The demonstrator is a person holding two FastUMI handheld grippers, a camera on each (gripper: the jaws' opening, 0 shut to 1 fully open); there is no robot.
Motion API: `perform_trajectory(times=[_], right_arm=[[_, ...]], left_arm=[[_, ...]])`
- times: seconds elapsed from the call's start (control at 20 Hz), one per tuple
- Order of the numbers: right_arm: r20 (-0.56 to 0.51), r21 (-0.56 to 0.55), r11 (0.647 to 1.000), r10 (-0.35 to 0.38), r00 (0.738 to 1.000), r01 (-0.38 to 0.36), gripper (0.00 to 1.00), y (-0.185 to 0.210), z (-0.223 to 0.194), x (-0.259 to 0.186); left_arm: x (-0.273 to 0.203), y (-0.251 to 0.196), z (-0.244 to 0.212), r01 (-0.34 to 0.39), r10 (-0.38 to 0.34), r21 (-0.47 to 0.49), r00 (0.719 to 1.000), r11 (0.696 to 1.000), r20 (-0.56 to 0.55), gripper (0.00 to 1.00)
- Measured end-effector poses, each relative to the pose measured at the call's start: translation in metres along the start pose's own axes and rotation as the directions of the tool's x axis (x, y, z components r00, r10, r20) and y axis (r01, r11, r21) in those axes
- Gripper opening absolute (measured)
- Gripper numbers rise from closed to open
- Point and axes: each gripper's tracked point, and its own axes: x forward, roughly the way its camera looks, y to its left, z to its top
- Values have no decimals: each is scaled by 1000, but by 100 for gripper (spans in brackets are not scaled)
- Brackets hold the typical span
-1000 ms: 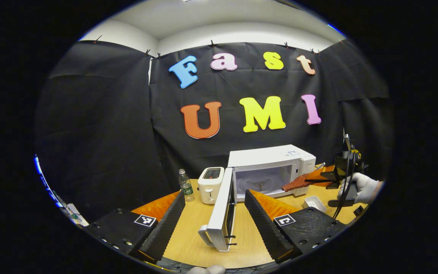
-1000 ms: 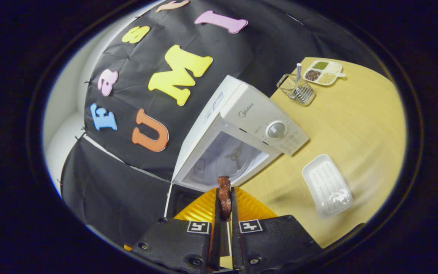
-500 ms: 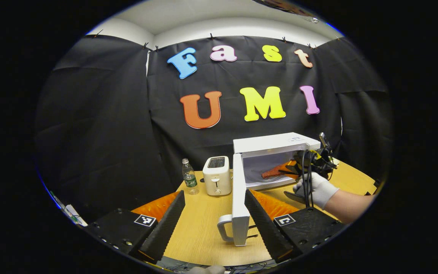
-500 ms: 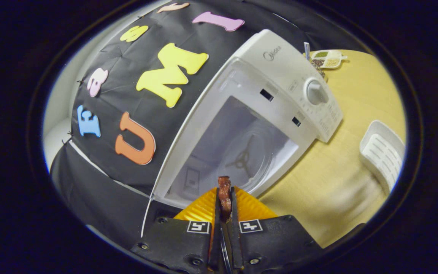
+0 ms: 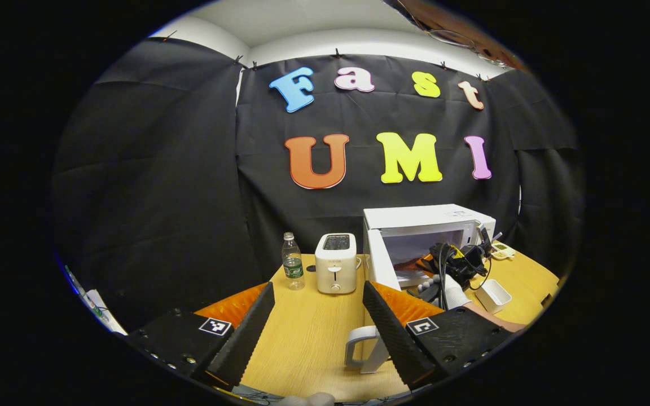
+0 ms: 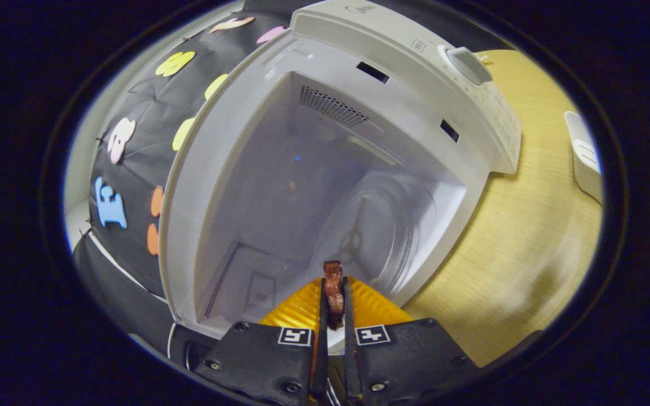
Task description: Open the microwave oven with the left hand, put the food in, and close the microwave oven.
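The white microwave (image 5: 426, 225) stands at the back of the table with its door (image 5: 380, 262) swung wide open. The door handle (image 5: 359, 349) shows just beside my left gripper's right finger, partly hidden by it. My left gripper (image 5: 319, 332) is open and grips nothing. In the right gripper view, my right gripper (image 6: 334, 285) is shut on a brown strip of food (image 6: 333, 269), held at the mouth of the microwave cavity (image 6: 325, 186), just in front of the glass turntable (image 6: 376, 231). The left gripper view shows that gripper (image 5: 455, 260) and a gloved hand (image 5: 450, 288) at the oven opening.
A white toaster (image 5: 335, 262) and a small water bottle (image 5: 293, 269) stand left of the microwave. A white tray (image 5: 494, 294) lies on the wooden table (image 5: 308, 338) to the oven's right, also the tray (image 6: 584, 158) at the right edge. The control dial (image 6: 463, 56) sits beside the cavity.
My right gripper has carried the food forward, from in front of the oven up to the cavity mouth. The left gripper has drawn back and shifted, and the door handle now sits by its right finger.
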Motion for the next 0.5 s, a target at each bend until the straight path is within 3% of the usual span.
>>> perform_trajectory(times=[0.3,0.4,0.45,0.5], right_arm=[[72,-209,978,7,997,8,18,-1,8,8],[90,-310,950,-8,996,36,21,-6,8,12],[92,-351,935,-17,996,48,14,-8,7,14],[99,-395,916,-35,994,72,17,-9,7,15]], left_arm=[[-3,14,-15,-23,23,-1,1000,1000,-16,96],[-1,18,-13,-36,36,0,999,999,-10,96],[-1,18,-13,-35,36,3,999,999,-9,96],[1,18,-13,-35,35,5,999,999,-12,96]])
